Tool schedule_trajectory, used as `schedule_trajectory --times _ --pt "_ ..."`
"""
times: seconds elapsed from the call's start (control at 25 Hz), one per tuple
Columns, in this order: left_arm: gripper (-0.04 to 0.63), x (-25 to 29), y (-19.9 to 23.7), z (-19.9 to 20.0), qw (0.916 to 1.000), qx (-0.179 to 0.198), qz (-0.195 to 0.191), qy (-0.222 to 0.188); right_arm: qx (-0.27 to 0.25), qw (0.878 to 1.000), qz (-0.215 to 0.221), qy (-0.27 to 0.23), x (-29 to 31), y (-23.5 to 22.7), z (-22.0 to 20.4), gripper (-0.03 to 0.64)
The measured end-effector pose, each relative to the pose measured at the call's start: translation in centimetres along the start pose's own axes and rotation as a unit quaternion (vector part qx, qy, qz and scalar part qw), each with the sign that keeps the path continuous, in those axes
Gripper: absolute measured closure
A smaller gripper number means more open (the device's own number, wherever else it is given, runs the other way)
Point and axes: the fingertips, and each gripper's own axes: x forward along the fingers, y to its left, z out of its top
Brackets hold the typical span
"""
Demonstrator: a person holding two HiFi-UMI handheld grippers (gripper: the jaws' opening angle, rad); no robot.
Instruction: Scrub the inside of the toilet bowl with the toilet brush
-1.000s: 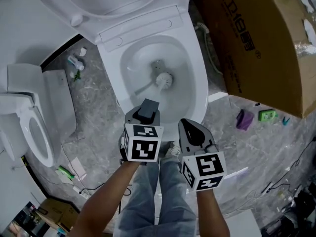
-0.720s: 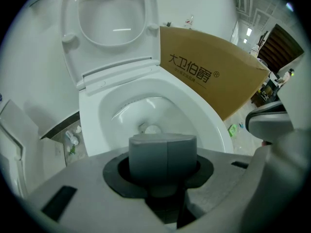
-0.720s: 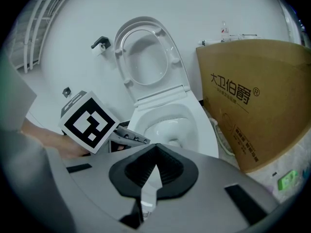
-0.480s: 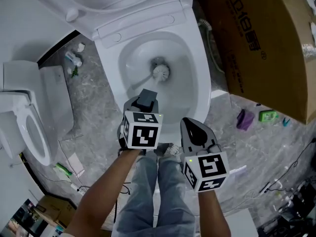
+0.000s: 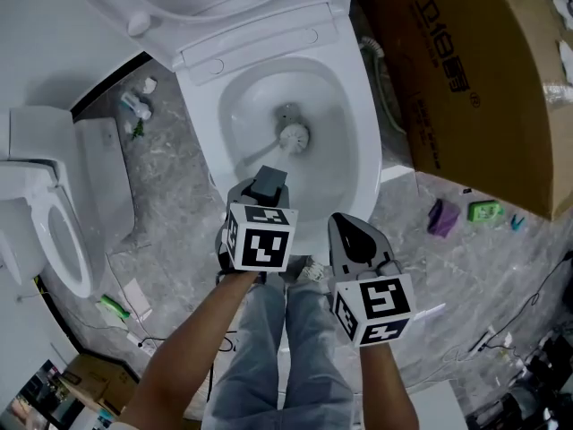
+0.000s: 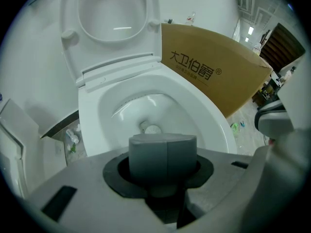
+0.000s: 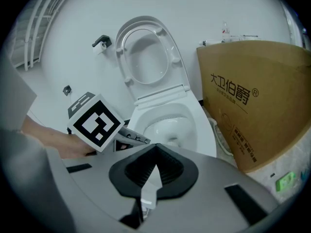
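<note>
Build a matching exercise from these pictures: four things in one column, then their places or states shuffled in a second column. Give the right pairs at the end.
Things:
1. toilet brush head
2. cardboard box
3. left gripper
4. right gripper

Places or states:
a. jaws together, nothing between them
b. jaws shut on the grey brush handle
c. down inside the toilet bowl
d. standing next to the toilet bowl

Pairs: 1-c, 2-d, 3-b, 4-a
</note>
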Motion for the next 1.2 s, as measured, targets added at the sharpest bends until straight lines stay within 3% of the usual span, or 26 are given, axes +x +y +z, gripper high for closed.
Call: schedule_trajectory --times 0.68,1.2 --pt "0.437 -8.3 -1.4 -2.1 0.9999 0.004 -0.007 -0.01 -0.026 1.0 0.0 -0.016 -4.9 4.7 2.9 0.618" --pt "0.437 -20.9 -1.8 1.6 0.9973 -0.003 -0.018 -0.071 -0.025 0.997 -0.004 -0.07 -11.8 11.1 10.4 0.618"
